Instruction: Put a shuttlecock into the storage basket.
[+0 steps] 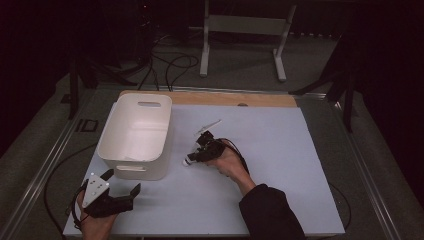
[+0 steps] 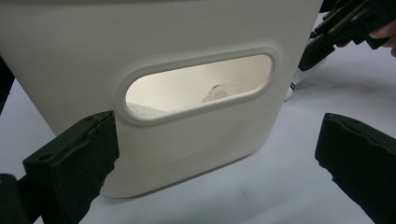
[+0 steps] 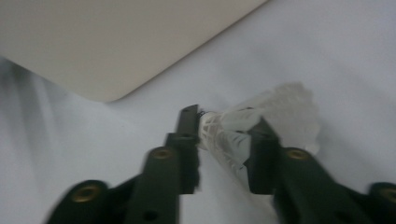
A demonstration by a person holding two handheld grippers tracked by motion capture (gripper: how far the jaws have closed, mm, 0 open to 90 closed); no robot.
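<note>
A white shuttlecock (image 3: 238, 128) is pinched by its feathered skirt between the jaws of my right gripper (image 3: 224, 135), which is shut on it. In the high view the right gripper (image 1: 192, 157) sits low over the sheet just right of the white bin (image 1: 132, 167), with the shuttlecock's (image 1: 186, 162) cork tip poking out toward the bin. My left gripper (image 1: 121, 182) rests near the table's front left, open and holding nothing. Its jaws frame the bin's near wall (image 2: 163, 37) and handle slot. Through the slot a pale, shuttlecock-like thing (image 2: 224, 91) lies inside the bin.
A pale sheet (image 1: 270, 150) covers the table, with a wooden strip (image 1: 210, 98) along its far edge. Beyond the table stand a white frame (image 1: 245, 25) and dark stands, with cables (image 1: 170, 65) on the floor. The right half of the sheet is bare.
</note>
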